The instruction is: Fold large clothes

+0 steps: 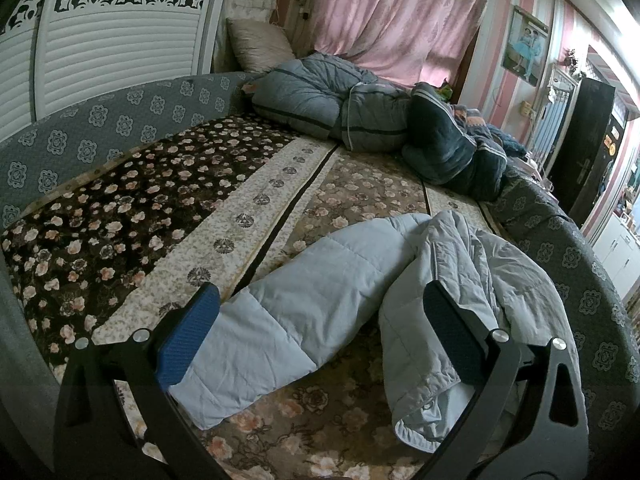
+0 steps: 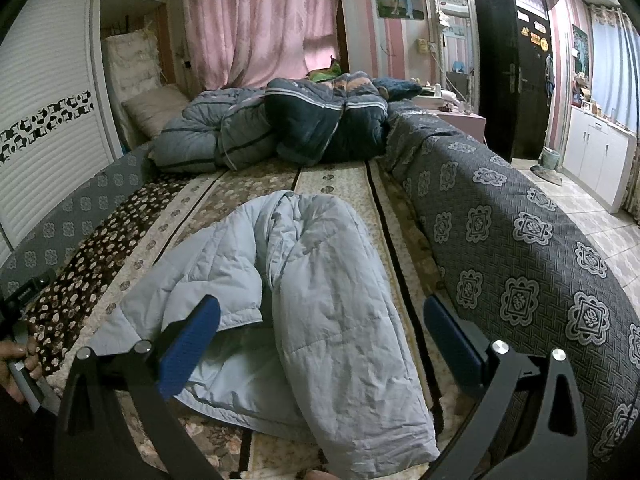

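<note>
Now the pale blue quilted jacket (image 2: 304, 304) lies rumpled on the bed (image 2: 340, 184), on its floral cover, and serves as the landmark. Both sets of jaws are spread wide and released, holding nothing. From the left wrist view, the left gripper (image 1: 320, 332) hovers over the jacket (image 1: 304, 300), one sleeve stretching between its blue pads (image 1: 188, 340) and the bunched body lying at the farther finger. From the right wrist view, the right gripper (image 2: 320, 336) sits above the jacket's near hem, with the cloth passing between the fingers. Beyond the jacket, toward the head of the bed, a heap of grey and dark blue quilts (image 2: 280, 124) is piled up, with a cream pillow (image 2: 156, 108) beside it. Just to the jacket's right rises a grey patterned bed side (image 2: 520, 240). Behind the quilts hangs a pink curtain (image 2: 256, 20). At the lower left edge, a hand (image 2: 16, 364) grips a handle.
</note>
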Tool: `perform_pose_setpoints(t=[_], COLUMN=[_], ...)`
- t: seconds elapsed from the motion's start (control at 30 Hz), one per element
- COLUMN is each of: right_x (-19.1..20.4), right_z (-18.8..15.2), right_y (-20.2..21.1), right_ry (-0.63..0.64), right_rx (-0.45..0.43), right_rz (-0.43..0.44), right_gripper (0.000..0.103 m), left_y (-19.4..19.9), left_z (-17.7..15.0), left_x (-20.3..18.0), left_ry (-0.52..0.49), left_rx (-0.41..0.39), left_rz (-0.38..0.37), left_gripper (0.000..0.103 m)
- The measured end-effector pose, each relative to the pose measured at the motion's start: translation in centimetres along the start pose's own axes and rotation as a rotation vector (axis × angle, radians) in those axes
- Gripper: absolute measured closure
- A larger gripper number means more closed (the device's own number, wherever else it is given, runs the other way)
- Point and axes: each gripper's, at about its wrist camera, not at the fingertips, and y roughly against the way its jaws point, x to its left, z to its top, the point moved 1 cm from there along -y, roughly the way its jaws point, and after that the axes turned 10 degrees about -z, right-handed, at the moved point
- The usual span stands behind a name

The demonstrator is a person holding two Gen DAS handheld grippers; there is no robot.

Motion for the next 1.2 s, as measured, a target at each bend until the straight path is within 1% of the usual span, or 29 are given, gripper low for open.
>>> perform_pose_setpoints(t=[0.2, 0.4, 0.57, 1.2], right_x=[-0.2, -1.8, -2.1, -1.8], right_z=[-1.2, -1.2, -1.2, -1.0], right_y=[-0.3, -0.4, -0.4, -0.2], right_ry=[0.016, 0.0, -0.002, 0.004], right_rx=[0.008, 0.02, 0.024, 0.025], right_rz=[-0.026, -0.048, -0.047, -0.045], right_gripper=[0.002, 0.002, 0.002, 0.002], left_y=[0.0, -0.6, -0.6, -0.3], left_z=[0.0, -0.3, -0.5, -0.5], left_x=[0.0, -0.3, -0.7, -0.3], left_ry=[-0.002, -0.012, -0.039, -0.023], left_rx=[0.006, 0.024, 0.024, 0.023], left_rz=[0.006, 0.012, 0.012, 0.008], left_gripper=[0.003, 0.003, 0.003, 0.003])
